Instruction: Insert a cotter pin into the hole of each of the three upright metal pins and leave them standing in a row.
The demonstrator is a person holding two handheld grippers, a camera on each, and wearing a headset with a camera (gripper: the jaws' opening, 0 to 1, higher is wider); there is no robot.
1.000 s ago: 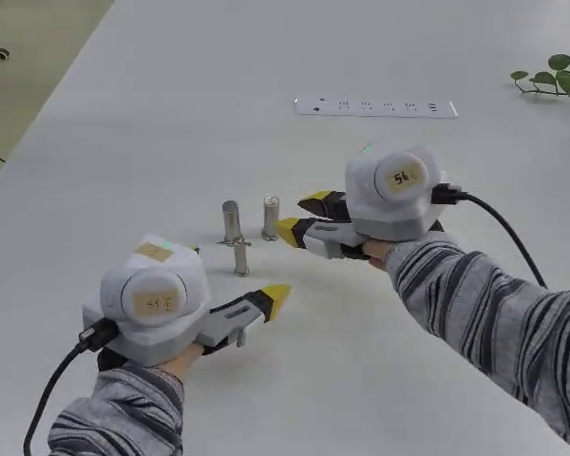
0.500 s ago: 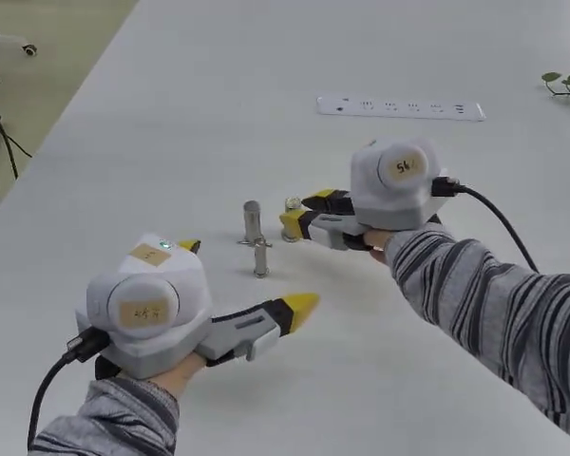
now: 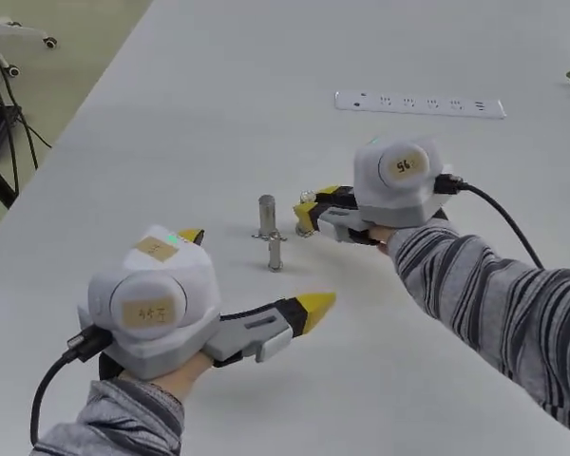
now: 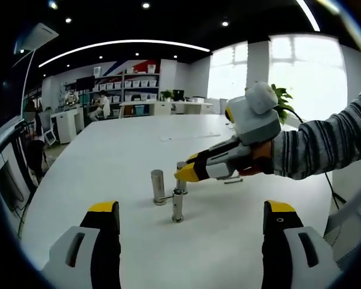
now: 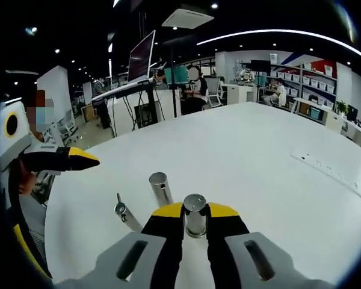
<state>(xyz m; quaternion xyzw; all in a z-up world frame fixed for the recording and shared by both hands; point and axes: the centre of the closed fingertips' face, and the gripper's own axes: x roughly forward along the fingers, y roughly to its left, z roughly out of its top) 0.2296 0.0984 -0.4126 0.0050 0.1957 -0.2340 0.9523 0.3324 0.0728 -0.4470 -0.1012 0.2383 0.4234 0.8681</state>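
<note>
The right gripper is pinching one upright metal pin between its yellow-tipped jaws, which are pressing against it from both sides; in the head view this metal pin is standing just to the right of the tall pin, and the jaws are hiding whether its foot is touching the white desk; the tall pin is standing upright on the desk, apart from both grippers; a shorter pin is standing upright just in front of the tall pin, on the person's side; a thin cross-piece is showing at the foot of the tall pin, though I cannot tell which of these two pins it is passing through; the left gripper is sitting nearer the person than the tall pin, its jaws spread wide, gripping nothing and pointing toward the tall pin; a white power strip is lying well beyond the tall pin; a striped sleeve is reaching in from the right of the tall pin.
</note>
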